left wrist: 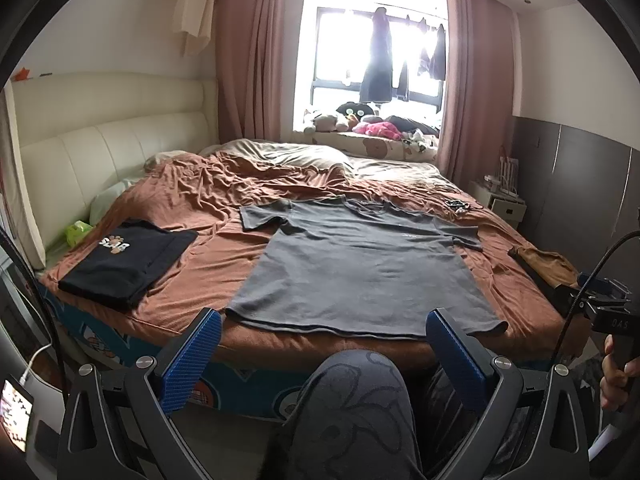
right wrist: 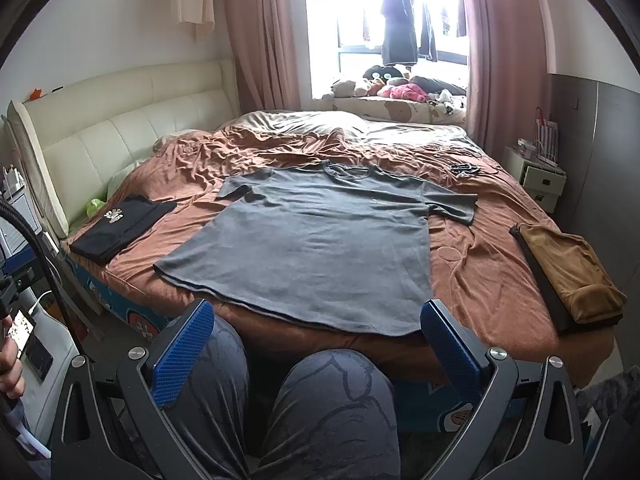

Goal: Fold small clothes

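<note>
Both grippers idle, nothing held: left gripper, blue ribbed pads spread wide, empty; right gripper same, jaws apart, empty. Both hang off the near edge of the bed over the person's patterned grey trouser knees, short of the cloth. Target is the grey short-sleeved cotton T-shirt, spread flat on the rust-brown bedsheet straight ahead of both grippers, hem nearest, collar far, both sleeves out. Hem edge sits just ahead of the fingertips, not touching. Looks like the start of a fold: shirt laid out, no crease made yet. A black folded tee with a paw-print logo lies ahead-left of the left gripper, likely already done; a tan-brown folded garment lies ahead-right of the right gripper. Next move, my read: reach forward, each gripper to its own side of the shirt, pinch sleeve or shoulder plus hem, fold inward toward the centre line. Needs a shallow pinch that takes the shirt layers only, not the sheet under them; sheet is wrinkled near the collar, so snag risk there
</note>
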`<state>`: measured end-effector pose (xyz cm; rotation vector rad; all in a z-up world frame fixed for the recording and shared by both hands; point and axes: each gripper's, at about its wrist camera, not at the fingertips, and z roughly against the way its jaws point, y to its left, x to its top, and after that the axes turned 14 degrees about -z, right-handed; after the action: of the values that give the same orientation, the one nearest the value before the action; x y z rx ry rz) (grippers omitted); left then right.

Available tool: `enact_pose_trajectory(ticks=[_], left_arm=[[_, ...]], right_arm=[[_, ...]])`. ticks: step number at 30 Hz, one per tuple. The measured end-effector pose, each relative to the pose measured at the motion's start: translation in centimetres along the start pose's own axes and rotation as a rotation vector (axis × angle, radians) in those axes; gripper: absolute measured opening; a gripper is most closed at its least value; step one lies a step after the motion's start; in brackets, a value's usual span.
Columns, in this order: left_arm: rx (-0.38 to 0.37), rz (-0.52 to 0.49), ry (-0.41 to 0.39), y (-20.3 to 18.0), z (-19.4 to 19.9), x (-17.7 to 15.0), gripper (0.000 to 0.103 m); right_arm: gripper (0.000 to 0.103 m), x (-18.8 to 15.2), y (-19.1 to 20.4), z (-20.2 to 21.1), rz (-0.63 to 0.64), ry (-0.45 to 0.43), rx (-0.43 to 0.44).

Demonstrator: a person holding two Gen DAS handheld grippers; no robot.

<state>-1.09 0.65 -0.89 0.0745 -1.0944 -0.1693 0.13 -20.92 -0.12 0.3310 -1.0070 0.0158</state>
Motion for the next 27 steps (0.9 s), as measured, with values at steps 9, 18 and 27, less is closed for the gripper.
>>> enact_pose_trajectory(ticks=[9, 18, 27], left_arm=[[0.013, 0.016, 0.003, 0.7, -0.9, 0.7, 0.103], [0.03, 0.033, 0.021, 2.0, -2.7, 1.7, 0.103], [0.044, 0.027, 0.06, 2.8, -5.4, 2.9, 0.103]], right_arm=[[0.103, 0.6, 0.1, -0.8, -0.001, 0.002, 0.005], [0.103, 1.7, 0.3, -2.6, 0.01, 0.019, 0.001], [0.103, 4.1, 0.3, -5.3, 0.016, 0.012, 0.006]])
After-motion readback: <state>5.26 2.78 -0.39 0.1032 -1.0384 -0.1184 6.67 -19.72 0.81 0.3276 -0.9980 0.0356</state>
